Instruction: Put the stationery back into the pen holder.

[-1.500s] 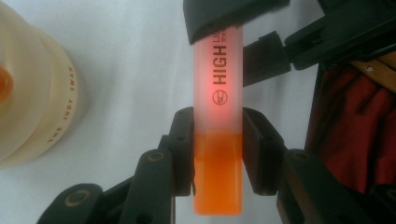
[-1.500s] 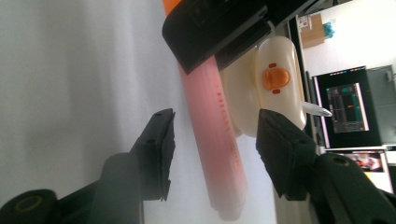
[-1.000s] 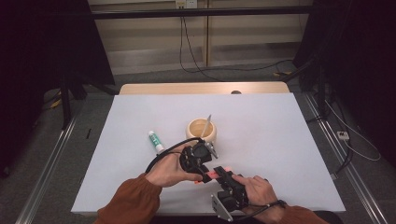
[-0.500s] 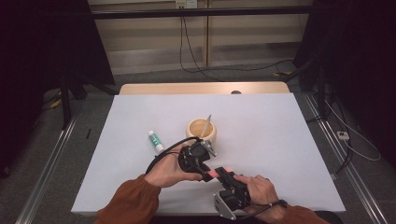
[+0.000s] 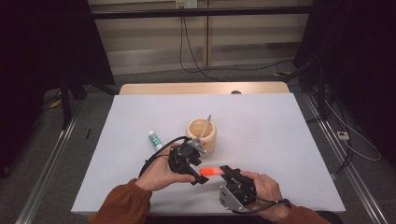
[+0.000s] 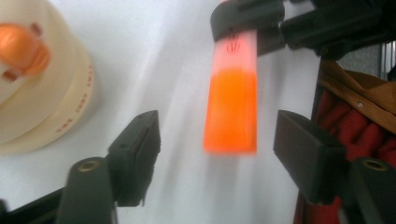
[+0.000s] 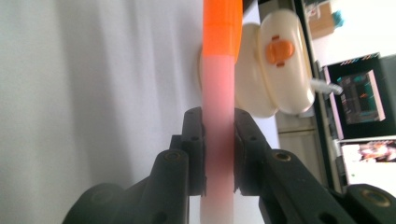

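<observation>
Now orange-capped tube between left hand-held gripper open jaws.

**One camera overhead, two riding close on the grippers**

The high view looks forward and down from the person's side onto the whole white table. The left gripper view sits low over the tabletop, facing the orange tube at 12 o'clock and the wooden bowl at 10 o'clock. The right gripper view looks along the same tube from its other end, the bowl at 1 o'clock. All three views share tube and bowl.
</observation>
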Available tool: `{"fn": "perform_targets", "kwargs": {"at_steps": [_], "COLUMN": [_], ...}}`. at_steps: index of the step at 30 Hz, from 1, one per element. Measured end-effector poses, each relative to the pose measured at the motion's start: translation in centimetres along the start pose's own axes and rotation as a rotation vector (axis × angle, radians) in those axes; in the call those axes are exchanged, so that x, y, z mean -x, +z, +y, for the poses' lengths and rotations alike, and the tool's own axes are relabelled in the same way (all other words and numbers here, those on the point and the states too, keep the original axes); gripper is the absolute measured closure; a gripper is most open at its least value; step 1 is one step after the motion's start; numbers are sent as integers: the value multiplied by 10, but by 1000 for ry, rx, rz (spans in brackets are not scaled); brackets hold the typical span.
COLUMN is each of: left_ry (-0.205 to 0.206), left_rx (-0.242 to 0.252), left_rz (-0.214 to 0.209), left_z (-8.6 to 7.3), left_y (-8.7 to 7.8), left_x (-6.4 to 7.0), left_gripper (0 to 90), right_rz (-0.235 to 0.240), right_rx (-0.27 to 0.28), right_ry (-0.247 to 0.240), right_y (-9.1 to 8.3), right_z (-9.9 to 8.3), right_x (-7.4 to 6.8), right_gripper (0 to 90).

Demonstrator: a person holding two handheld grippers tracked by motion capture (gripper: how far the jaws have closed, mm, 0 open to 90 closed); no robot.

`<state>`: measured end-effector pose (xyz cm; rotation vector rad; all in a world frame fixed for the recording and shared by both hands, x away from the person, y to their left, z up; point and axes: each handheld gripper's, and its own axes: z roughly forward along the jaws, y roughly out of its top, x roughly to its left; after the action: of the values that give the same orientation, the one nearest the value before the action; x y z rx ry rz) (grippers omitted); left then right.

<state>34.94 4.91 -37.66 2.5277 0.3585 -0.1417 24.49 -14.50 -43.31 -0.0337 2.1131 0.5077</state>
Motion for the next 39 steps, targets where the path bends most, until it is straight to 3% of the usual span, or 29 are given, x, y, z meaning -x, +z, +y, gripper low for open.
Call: {"fn": "perform_targets", "kwargs": {"at_steps": [1,2,5,7,8,9,13,16,18,24,27,29,32,39], "left_ry": [-4,-11,-21,-34,-32,-24,-58,-109,-119,-156,-212,-225,-250,-295], "left_rx": [7,20,53,68,77,80,106,152,173,228,257,266,305,392], "left_rz": [5,10,41,80,97,107,140,176,172,200,218,246,267,313], "left_z": [-3,-5,-14,-20,-23,-26,-40,-48,-54,-68,-81,-90,-107,-132], "left_y": [-1,-2,-7,-9,-10,-11,-11,-8,-6,-8,-11,-12,-17,-28], "left_x": [0,0,-2,-4,-5,-6,-11,-14,-16,-16,-14,-14,-15,-16], "left_gripper": [264,254,201,196,187,166,132,74,71,65,68,76,77,77], "right_rz": [6,20,56,70,100,89,135,174,204,260,240,240,227,210], "right_rx": [8,6,8,13,8,20,41,68,95,154,189,216,246,316], "right_ry": [-4,43,113,191,219,295,424,533,613,767,819,858,876,1019], "right_y": [1,2,5,5,4,5,6,6,7,8,10,11,13,24], "right_z": [-2,-4,-12,-18,-21,-22,-31,-36,-38,-41,-42,-42,-40,-44], "right_x": [3,4,13,17,21,21,31,38,42,52,58,61,66,81], "right_gripper": [777,777,777,777,777,777,777,777,777,776,776,776,776,776]}}
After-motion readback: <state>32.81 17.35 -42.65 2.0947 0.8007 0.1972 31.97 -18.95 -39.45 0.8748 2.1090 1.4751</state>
